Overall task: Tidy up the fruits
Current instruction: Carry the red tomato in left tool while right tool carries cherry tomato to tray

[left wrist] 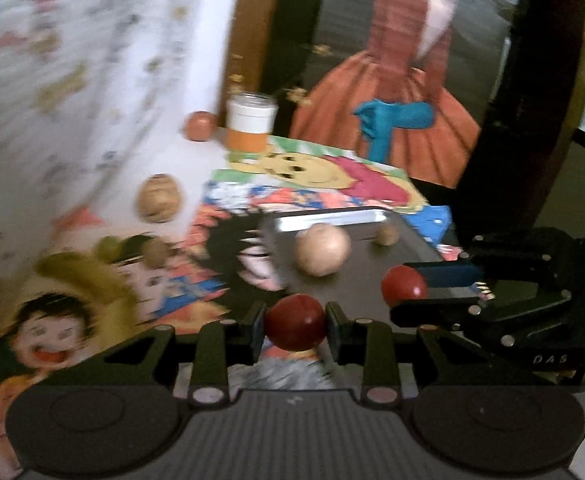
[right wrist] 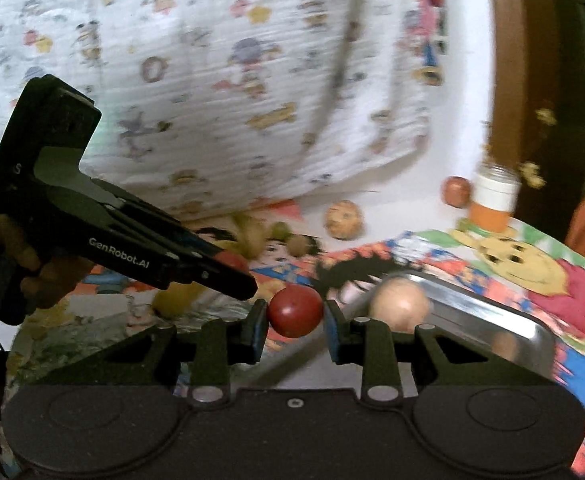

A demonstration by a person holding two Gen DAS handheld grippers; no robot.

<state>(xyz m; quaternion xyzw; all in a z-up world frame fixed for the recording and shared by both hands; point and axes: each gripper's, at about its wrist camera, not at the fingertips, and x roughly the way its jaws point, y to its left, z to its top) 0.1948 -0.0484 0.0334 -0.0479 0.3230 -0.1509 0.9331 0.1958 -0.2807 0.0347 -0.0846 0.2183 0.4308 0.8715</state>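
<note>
We hold a dark red fruit [left wrist: 294,322] clenched between the pads of our left gripper [left wrist: 294,326], above the near edge of the metal tray [left wrist: 324,216]. Our right gripper [right wrist: 295,318] grasps a second red fruit [right wrist: 295,315] in the same way, just beside the first. On the tray lie a large beige fruit [left wrist: 322,251] and a small one [left wrist: 386,234]. Further away, on the cartoon cloth [left wrist: 332,176], stands a white and orange jar [left wrist: 250,126].

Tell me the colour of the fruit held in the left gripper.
Dark red. The fruit sits clamped in the left gripper, clearest in the left wrist view.
</note>
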